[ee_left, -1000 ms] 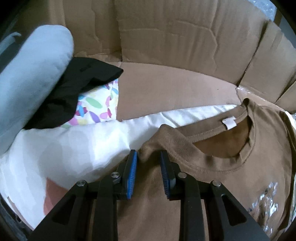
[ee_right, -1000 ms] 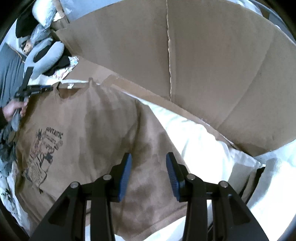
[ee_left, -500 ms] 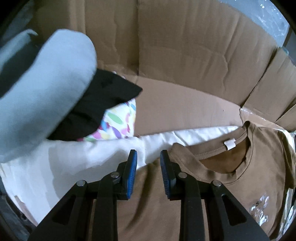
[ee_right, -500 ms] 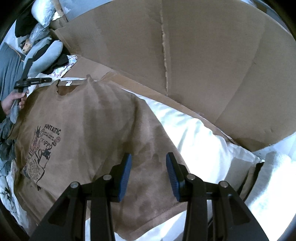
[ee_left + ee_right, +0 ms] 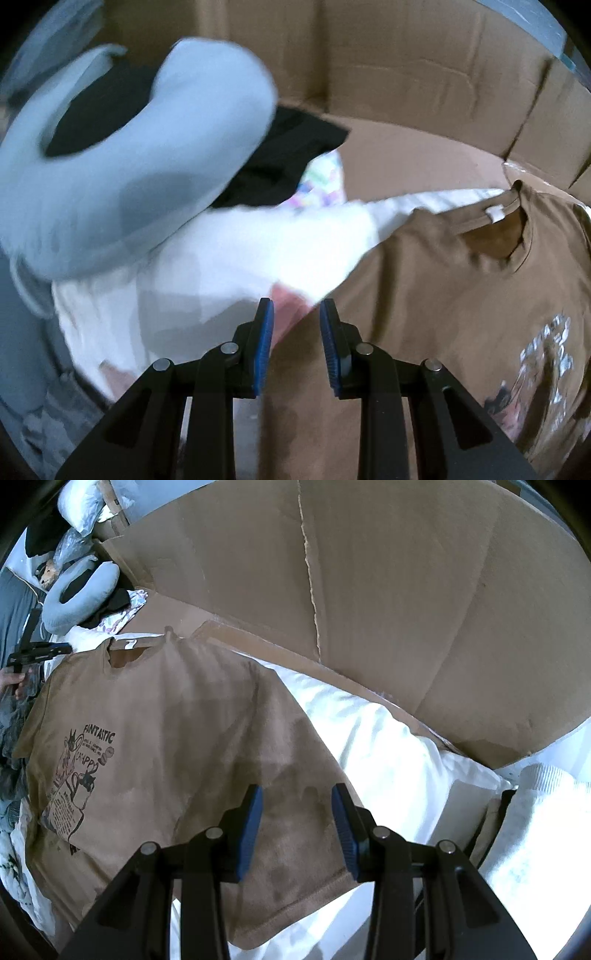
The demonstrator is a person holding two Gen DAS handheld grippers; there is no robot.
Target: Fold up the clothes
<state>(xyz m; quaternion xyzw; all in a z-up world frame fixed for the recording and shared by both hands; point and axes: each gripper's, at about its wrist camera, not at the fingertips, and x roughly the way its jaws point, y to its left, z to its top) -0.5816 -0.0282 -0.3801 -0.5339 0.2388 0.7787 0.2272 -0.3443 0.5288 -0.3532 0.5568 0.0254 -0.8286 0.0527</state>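
A brown T-shirt (image 5: 443,295) with a printed front lies spread flat on white bedding (image 5: 221,258), collar and white label (image 5: 495,213) toward the cardboard. My left gripper (image 5: 297,328) hovers open over the shirt's left shoulder edge, where the cloth meets the bedding; nothing sits between its blue pads. In the right wrist view the same T-shirt (image 5: 177,720) fills the left half, and my right gripper (image 5: 297,810) stands open above its lower part, pads off the cloth. The left gripper (image 5: 62,649) shows there too, held by a hand just left of the collar.
A grey-blue neck pillow (image 5: 129,166) lies on a black garment (image 5: 295,147) and a flowered cloth at the left. Tall cardboard panels (image 5: 406,590) wall off the back. A folded white towel (image 5: 535,830) sits at the right, and crumpled clothes lie at the far left edge.
My left gripper has lifted and slid left off the shirt's shoulder, so the neck pillow now looms larger. The right gripper and the shirt have stayed put.
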